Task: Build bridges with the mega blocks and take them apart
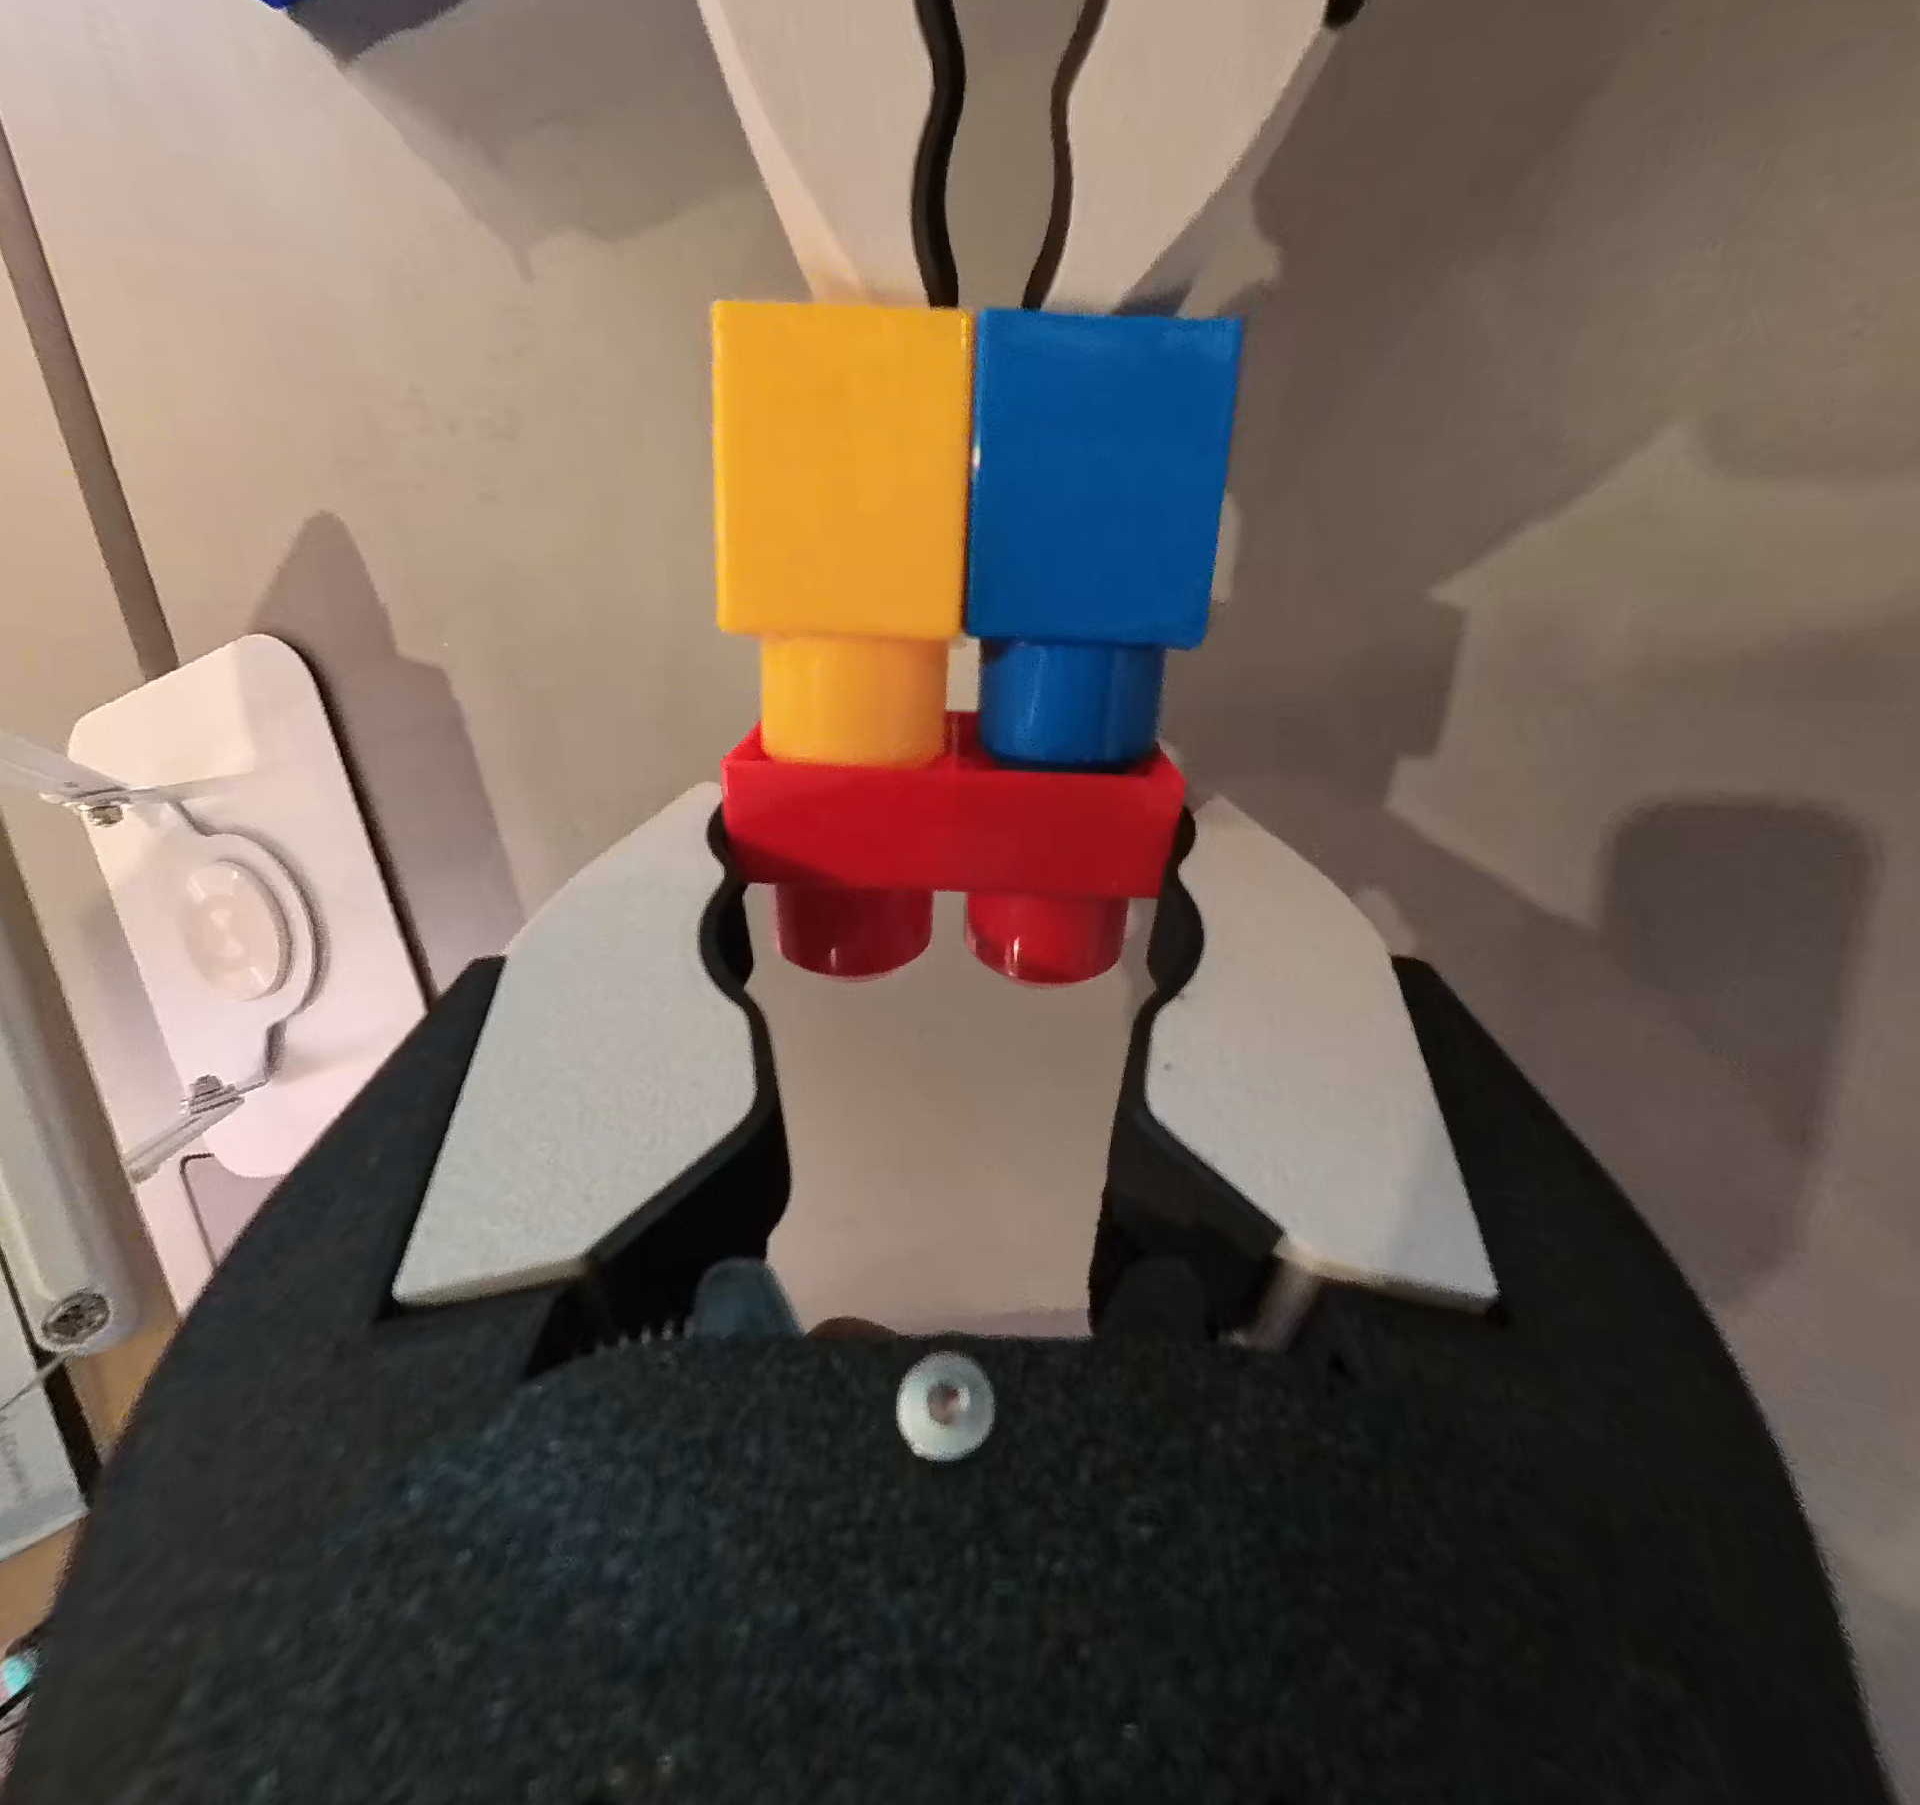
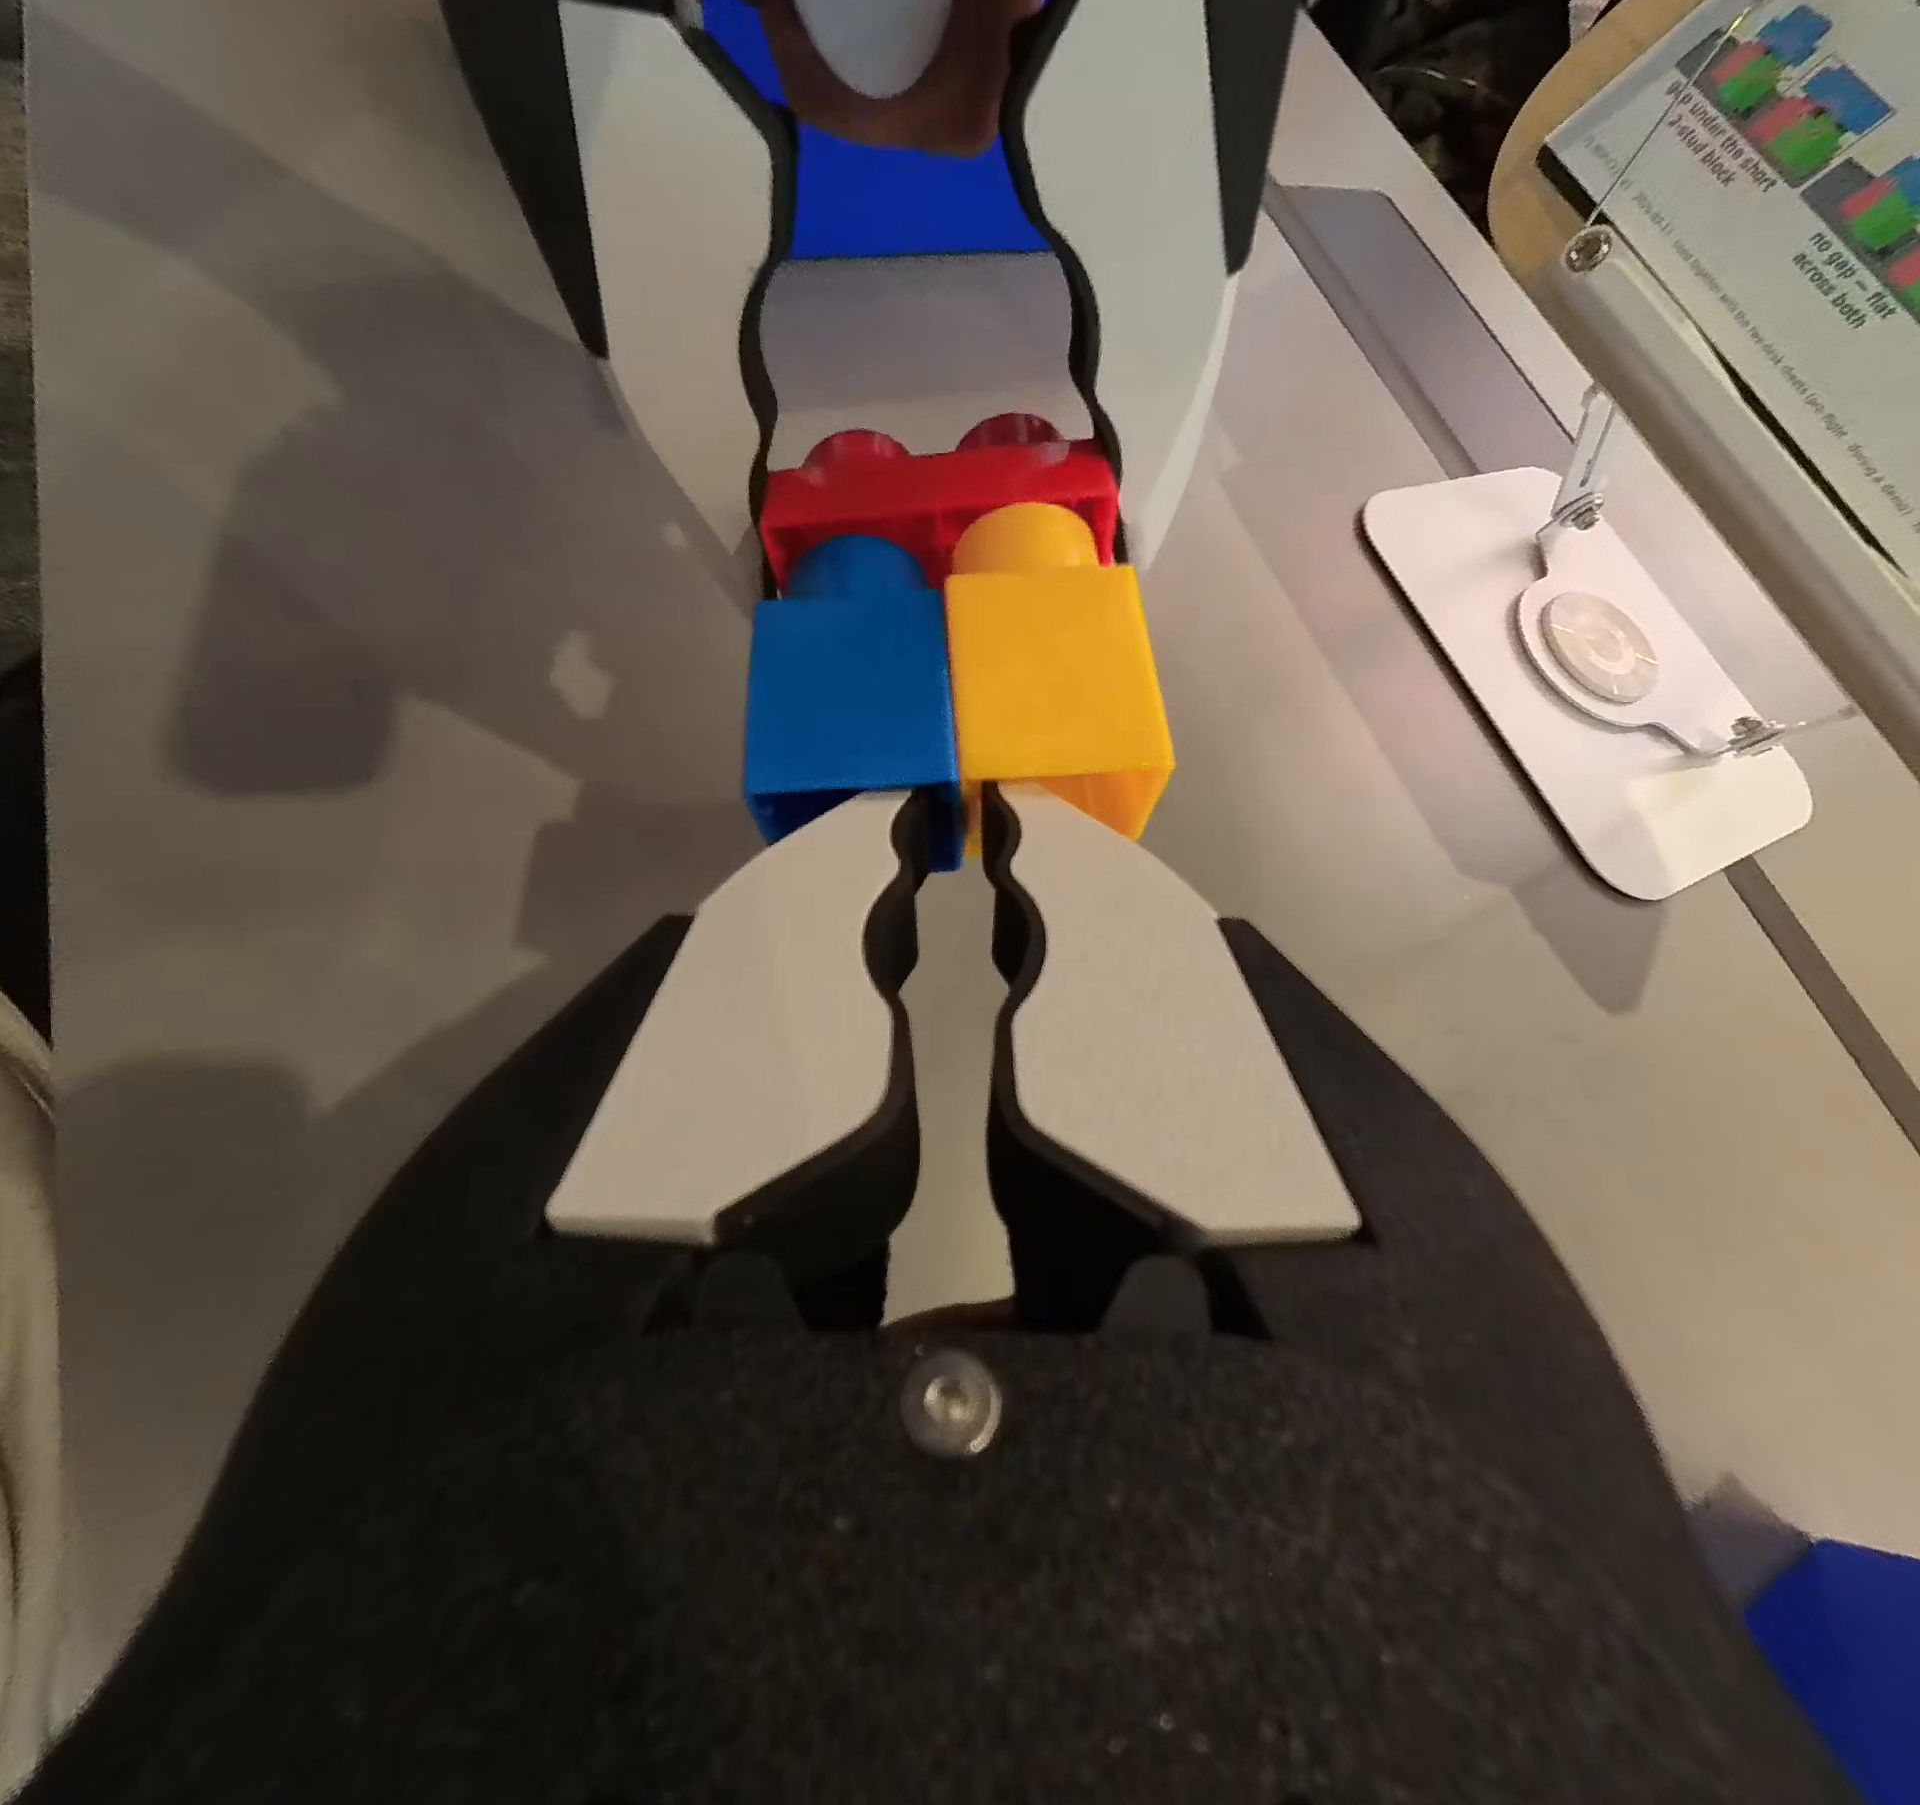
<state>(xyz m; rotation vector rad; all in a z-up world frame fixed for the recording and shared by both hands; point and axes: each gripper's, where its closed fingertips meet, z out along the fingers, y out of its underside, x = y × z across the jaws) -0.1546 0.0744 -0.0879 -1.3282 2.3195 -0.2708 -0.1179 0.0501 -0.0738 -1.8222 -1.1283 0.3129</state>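
**Separating the red two-stud block from the yellow and blue posts**

Hold state. My left gripper (image 1: 951, 862) is spread about one block-length wide and clamps the red two-stud block (image 1: 951, 820) by its short ends, one fingertip on each. My right gripper (image 2: 956, 810) is nearly closed. Its tips reach the open bottoms of the blue single-stud block (image 2: 850, 695) and the yellow single-stud block (image 2: 1049, 680), where their adjoining walls meet. I judge that it pinches those two walls together, though the contact itself is hidden. The whole assembly is held in the air between the grippers, above the grey table (image 2: 1351, 1028).

Procedure, as I judge the step. The studs of both posts are only part-seated in the red block's underside.
1. Keep the left grip square on the red block's ends.
2. Pull the right gripper straight back along the stud axis.
3. Avoid twisting, since the thin pinched walls could slip out of the tips.

View differences, left to right.
- Left wrist view: the white stand base (image 1: 229, 914) lies at 9 o'clock from the blocks. The yellow block (image 1: 836, 467) sits left of the blue block (image 1: 1101, 477). The red block's two studs point toward my camera, and the right gripper's closed fingers enter from 12 o'clock.
- Right wrist view: the colour order reverses. The hollow bottoms of both posts are visible here only. At 2 o'clock stands an instruction sheet in a clear holder (image 2: 1766, 155), absent from the other view.
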